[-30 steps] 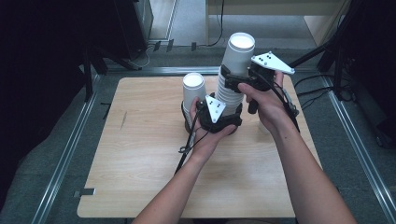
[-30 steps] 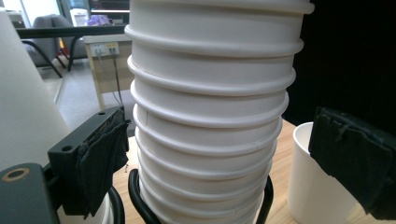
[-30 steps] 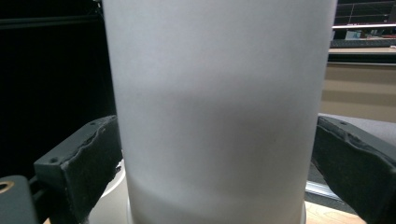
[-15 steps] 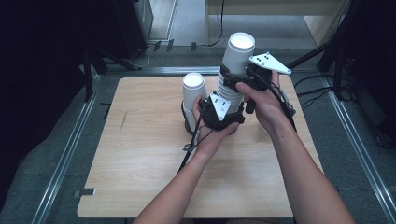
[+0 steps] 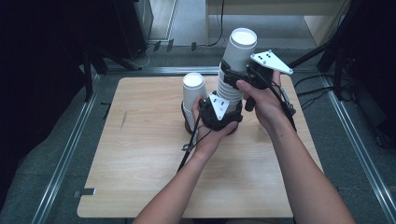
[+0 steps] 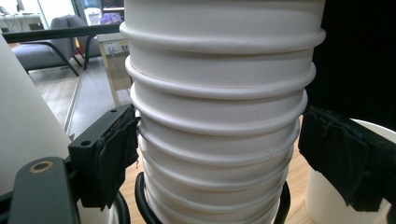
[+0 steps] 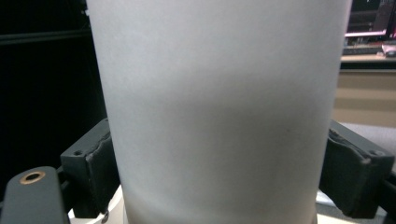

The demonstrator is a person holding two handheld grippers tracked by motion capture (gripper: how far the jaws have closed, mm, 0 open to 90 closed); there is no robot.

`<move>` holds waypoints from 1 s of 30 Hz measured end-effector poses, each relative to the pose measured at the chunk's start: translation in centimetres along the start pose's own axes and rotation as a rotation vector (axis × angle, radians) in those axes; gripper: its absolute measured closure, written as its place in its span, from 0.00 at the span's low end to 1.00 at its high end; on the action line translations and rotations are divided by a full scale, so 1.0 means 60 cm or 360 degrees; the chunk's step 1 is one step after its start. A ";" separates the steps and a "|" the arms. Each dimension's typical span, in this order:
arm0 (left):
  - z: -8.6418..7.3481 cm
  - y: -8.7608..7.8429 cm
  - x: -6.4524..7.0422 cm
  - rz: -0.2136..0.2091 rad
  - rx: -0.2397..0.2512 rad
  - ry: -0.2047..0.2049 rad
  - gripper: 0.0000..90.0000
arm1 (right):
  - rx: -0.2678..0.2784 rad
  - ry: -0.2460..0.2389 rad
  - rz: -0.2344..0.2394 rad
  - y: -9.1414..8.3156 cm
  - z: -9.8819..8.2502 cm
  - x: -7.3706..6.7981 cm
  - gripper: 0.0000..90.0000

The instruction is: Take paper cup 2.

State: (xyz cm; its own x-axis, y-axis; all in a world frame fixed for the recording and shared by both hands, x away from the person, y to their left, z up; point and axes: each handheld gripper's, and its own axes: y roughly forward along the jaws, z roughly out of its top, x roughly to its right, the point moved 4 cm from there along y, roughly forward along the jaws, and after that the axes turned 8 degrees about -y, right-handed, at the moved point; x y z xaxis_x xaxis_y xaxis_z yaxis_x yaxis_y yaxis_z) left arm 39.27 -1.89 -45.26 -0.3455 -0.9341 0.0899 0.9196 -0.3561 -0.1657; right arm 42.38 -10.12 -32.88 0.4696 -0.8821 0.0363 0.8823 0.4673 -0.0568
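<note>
A tall stack of upturned white paper cups (image 5: 231,91) stands mid-table. My left gripper (image 5: 228,101) has just been closing around its lower part, and the stack's rims (image 6: 219,116) sit between the black pads (image 6: 116,158), which touch both sides. My right gripper (image 5: 235,70) is higher up. Its jaws have also just been closing, and they now press on the smooth wall of the top cup (image 7: 219,116) from both sides. In the high view this top cup (image 5: 240,46) leans slightly to the right above the stack.
A shorter stack of white cups (image 5: 193,93) stands just left of the tall one, close to my left hand. The wooden table (image 5: 140,163) has bare room at the front and left. Metal rails and cables run along its edges.
Both hands stay at the tall stack. The left gripper has edged slightly closer against the stack's lower part; the right one keeps its place at the top cup.
</note>
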 end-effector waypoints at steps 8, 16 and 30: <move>0.000 -0.001 -0.001 0.0000 -0.0009 -0.0002 0.15 | 0.0066 -0.0046 -0.0076 -0.004 0.021 -0.002 0.15; 0.000 -0.003 -0.001 -0.0004 -0.0014 -0.0002 0.15 | 0.0135 -0.0046 -0.0133 -0.011 0.045 -0.004 0.15; 0.001 -0.004 -0.002 -0.0011 -0.0016 0.0001 0.16 | 0.0213 -0.0048 -0.0159 -0.027 0.081 -0.010 0.15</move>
State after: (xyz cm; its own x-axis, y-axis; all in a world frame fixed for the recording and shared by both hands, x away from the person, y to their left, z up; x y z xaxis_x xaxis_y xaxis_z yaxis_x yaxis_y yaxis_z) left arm 39.11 -1.70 -45.20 -0.3523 -0.9315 0.0903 0.9152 -0.3631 -0.1749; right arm 40.84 -10.08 -27.94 0.3782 -0.9235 0.0649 0.9203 0.3826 0.0819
